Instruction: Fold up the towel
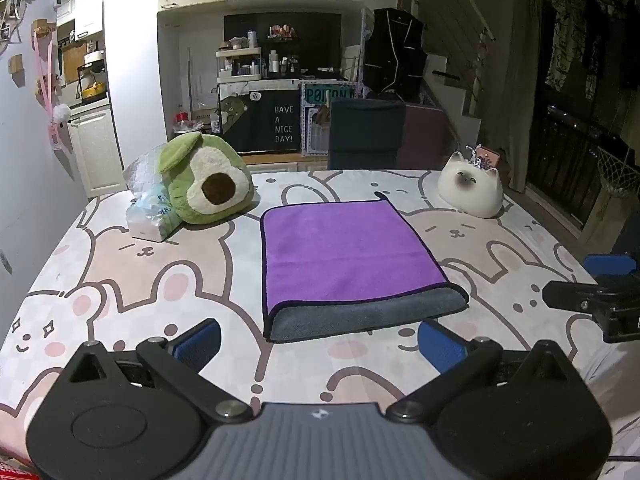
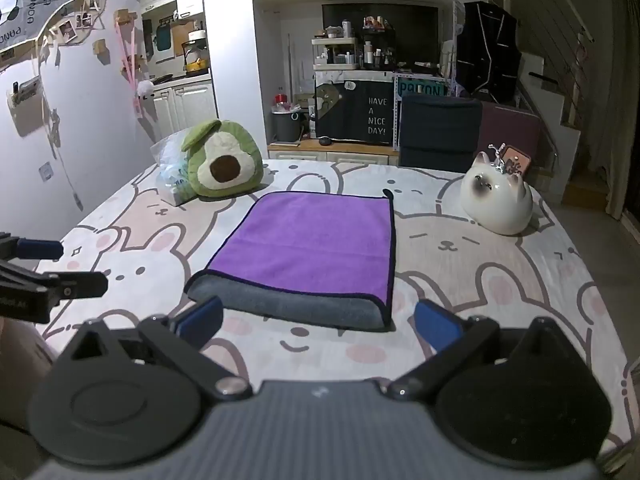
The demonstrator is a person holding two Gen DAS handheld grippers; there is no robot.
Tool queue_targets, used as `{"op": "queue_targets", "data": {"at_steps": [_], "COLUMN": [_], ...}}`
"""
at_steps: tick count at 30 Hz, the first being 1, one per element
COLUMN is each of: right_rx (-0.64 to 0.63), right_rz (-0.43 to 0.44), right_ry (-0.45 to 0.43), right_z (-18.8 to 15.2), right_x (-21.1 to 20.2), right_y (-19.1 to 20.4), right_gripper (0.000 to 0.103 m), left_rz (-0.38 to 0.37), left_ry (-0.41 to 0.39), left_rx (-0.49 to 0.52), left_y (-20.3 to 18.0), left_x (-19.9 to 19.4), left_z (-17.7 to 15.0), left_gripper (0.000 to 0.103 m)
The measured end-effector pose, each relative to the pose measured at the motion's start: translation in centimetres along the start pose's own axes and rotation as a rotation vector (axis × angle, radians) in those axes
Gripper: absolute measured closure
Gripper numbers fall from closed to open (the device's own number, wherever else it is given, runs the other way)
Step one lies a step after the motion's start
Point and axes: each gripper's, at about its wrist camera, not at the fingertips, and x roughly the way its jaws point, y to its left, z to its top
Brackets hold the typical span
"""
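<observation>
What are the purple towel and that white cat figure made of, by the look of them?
The towel looks like plush microfibre: a matte, fuzzy purple face, a grey reverse showing at the near fold, and dark stitched edging. The white cat figure appears to be glazed ceramic, or possibly glossy plastic: its smooth, rounded surface shows bright highlights and it seems rigid.

We see our right claw [image 2: 318, 326] spread wide, just short of the folded purple towel [image 2: 308, 250] on the desk [image 2: 500, 280].
</observation>
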Motion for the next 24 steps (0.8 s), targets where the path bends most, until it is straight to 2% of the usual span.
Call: {"op": "queue_targets", "data": {"at_steps": [24], "right_rx": [0.003], "right_rz": [0.0], "right_ry": [0.003], "right_z": [-0.11], "right_x": [0.2], "right_y": [0.05], "right_gripper": [0.0], "left_rz": [0.001], "left_ry": [0.001], "left_rx": [0.001], "left_y": [-0.02], "left_x": [0.0], "left_z": [0.0], "left_gripper": [0.0]}}
